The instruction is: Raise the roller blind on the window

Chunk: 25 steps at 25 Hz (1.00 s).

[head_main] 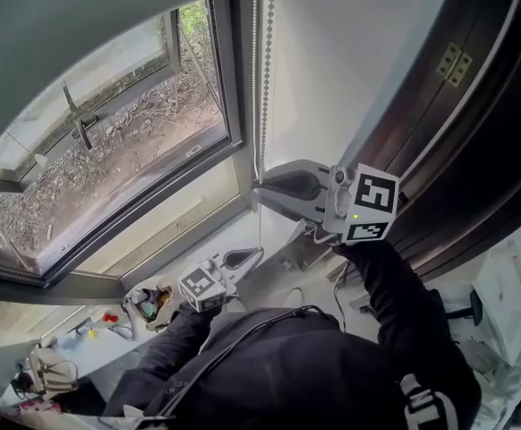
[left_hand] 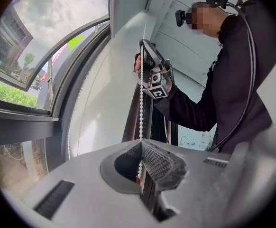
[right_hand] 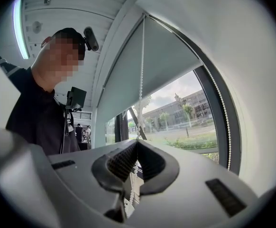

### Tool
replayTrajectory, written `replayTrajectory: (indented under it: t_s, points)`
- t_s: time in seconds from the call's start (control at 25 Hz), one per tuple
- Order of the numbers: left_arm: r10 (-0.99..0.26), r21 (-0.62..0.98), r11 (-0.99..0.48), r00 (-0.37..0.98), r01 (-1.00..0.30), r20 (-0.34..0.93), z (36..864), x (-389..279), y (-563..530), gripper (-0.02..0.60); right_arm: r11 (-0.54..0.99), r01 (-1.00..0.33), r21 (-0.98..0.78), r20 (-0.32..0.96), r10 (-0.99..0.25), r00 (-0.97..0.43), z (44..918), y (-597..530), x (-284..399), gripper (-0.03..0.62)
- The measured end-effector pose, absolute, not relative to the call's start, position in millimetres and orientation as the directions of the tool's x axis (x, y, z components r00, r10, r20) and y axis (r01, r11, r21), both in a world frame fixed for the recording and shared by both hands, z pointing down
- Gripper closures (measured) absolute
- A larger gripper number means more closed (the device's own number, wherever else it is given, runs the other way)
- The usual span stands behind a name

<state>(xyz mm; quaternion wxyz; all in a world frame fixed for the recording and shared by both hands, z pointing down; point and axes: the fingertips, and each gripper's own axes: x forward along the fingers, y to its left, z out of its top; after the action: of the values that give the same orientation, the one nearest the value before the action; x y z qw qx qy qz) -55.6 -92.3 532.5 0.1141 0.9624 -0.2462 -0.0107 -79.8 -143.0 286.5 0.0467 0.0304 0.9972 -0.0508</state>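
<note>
No legible words, numbers or brand names anywhere. Only black-and-white square code patterns on the marker cube (head_main: 369, 206) at centre right and the second marker cube (head_main: 200, 287) at lower centre. White print on the dark sleeve (head_main: 419, 407), lower right, too cropped to read.

Free room is a narrow wall strip (head_main: 332, 79) between window frame (head_main: 237, 106) and dark door (head_main: 475, 150); the bead cord (head_main: 265, 61) hangs there.

One roller blind (head_main: 81, 25) up top, one window (head_main: 135, 141) with one handle (head_main: 80, 125), one bead chain (head_main: 255, 79) showing two strands, two grippers, left gripper (head_main: 253, 255) and right gripper (head_main: 259, 186), and one person (head_main: 287, 365).
</note>
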Motion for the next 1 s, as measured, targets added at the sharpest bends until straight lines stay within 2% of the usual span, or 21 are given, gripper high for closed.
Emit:
replayTrajectory:
  t_s: [0.16, 0.4, 0.64, 0.8, 1.0]
  points:
    - [-0.518, 0.231, -0.828, 0.855, -0.511, 0.036, 527, -66, -93, 0.571, 0.997, 0.046, -0.062, -0.09, 0.041, -0.995, 287, -143, -82, 0.586]
    - [-0.582, 0.287, -0.788, 0.811, -0.545, -0.061, 474, -102, -115, 0.447, 0.995, 0.053, -0.081, -0.109, 0.044, -0.993, 290, -146, -81, 0.586]
    - [-0.569, 0.185, -0.819, 0.813, -0.544, -0.127, 408, -119, -131, 0.433, 0.998, 0.016, -0.058, -0.065, 0.013, -0.998, 312, -150, -78, 0.586]
    - [-0.531, 0.112, -0.848, 0.824, -0.519, -0.199, 359, -113, -136, 0.433, 0.993, 0.019, -0.114, 0.015, 0.021, -1.0, 367, -146, -88, 0.586]
    - [-0.5, 0.08, -0.866, 0.847, -0.494, -0.183, 341, -95, -142, 0.433, 0.977, 0.047, -0.209, 0.127, 0.075, -0.989, 451, -120, -100, 0.586]
